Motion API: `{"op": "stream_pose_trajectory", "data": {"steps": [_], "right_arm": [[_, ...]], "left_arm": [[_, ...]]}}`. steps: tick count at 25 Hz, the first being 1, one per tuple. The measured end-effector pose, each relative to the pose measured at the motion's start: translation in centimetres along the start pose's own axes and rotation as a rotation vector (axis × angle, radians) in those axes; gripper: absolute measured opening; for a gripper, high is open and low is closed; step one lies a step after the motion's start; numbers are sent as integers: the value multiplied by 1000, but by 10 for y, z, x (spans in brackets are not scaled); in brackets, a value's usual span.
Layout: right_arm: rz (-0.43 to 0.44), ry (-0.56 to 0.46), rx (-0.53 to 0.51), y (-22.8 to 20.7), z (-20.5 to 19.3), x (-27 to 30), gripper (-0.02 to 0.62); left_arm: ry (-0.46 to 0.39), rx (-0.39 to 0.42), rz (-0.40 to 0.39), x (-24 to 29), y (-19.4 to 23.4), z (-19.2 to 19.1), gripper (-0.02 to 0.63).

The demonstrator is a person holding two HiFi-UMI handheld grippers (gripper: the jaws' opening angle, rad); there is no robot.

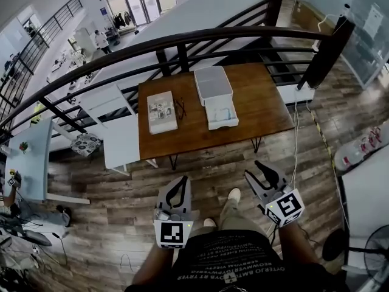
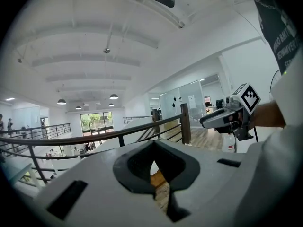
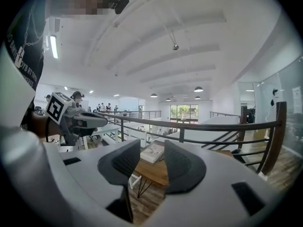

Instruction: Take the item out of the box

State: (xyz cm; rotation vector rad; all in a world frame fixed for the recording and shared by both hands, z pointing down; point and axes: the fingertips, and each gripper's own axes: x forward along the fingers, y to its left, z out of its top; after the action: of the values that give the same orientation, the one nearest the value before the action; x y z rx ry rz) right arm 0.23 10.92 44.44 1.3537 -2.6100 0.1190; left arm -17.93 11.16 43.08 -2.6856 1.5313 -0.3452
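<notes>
Head view: box (image 1: 214, 85) and book (image 1: 161, 111) on table (image 1: 261, 108) before railing (image 1: 182, 41).

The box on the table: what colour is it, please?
The box is white; head view shows it best.

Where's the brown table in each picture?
Head view: the brown table is in the upper middle.
Left gripper view: only a small sliver of it shows, low in the middle.
Right gripper view: it sits low in the centre.
Shared landmark: the dark railing runs close by the table in all three.
</notes>
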Motion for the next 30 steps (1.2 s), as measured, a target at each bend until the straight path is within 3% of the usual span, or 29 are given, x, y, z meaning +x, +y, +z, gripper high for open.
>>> {"op": "stream_pose_trajectory", "data": {"steps": [12, 17, 20, 30], "right_arm": [[-2, 16, -8, -48, 3, 33, 156], [-8, 28, -5, -65, 1, 46, 156], [-9, 39, -7, -77, 0, 53, 158], [-13, 75, 7, -115, -10, 69, 158]], "left_arm": [[1, -9, -49, 69, 2, 3, 6], [-47, 10, -59, 96, 6, 10, 6], [-24, -24, -60, 110, 6, 6, 6], [13, -25, -81, 158, 3, 0, 6]]}}
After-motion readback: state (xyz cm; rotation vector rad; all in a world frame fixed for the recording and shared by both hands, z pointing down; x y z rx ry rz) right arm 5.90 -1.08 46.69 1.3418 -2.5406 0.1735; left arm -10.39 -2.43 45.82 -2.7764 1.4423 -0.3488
